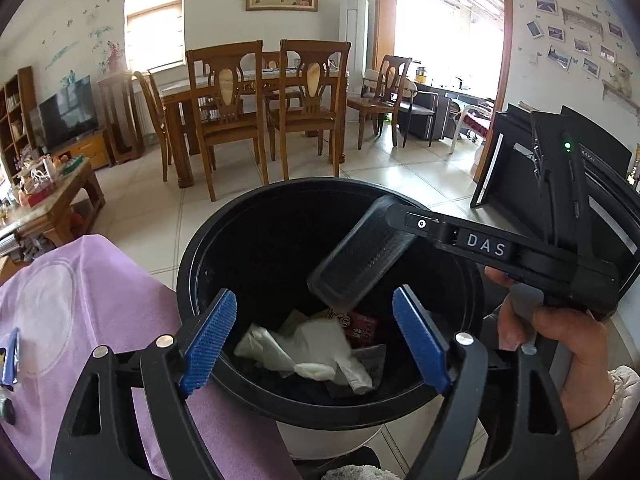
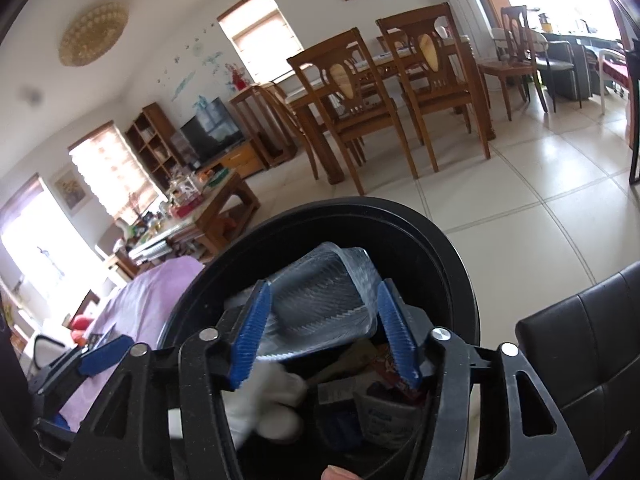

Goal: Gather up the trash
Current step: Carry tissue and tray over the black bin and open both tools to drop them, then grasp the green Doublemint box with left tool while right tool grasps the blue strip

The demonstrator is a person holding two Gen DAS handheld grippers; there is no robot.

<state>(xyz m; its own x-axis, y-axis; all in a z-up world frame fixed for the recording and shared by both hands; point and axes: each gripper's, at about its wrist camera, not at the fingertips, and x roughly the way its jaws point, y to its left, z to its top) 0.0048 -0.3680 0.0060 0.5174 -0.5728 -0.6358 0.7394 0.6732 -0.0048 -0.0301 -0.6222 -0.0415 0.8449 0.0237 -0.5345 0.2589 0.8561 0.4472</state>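
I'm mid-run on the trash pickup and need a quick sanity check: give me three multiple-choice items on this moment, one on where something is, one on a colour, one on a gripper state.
1. Where is the clear plastic tray?
A. on the purple cloth
B. over the open black bin
C. on the dining table

2. What colour are the finger pads?
A. blue
B. red
C. green

3. How is the left gripper?
A. shut on the tray
B. shut on a glove
C. open, holding nothing

Answers:
1 B: the right gripper holds the tray above the black bin, with wrappers and white gloves below it.
2 A: both wrist views show blue pads.
3 C: its fingers stand wide apart over the bin.
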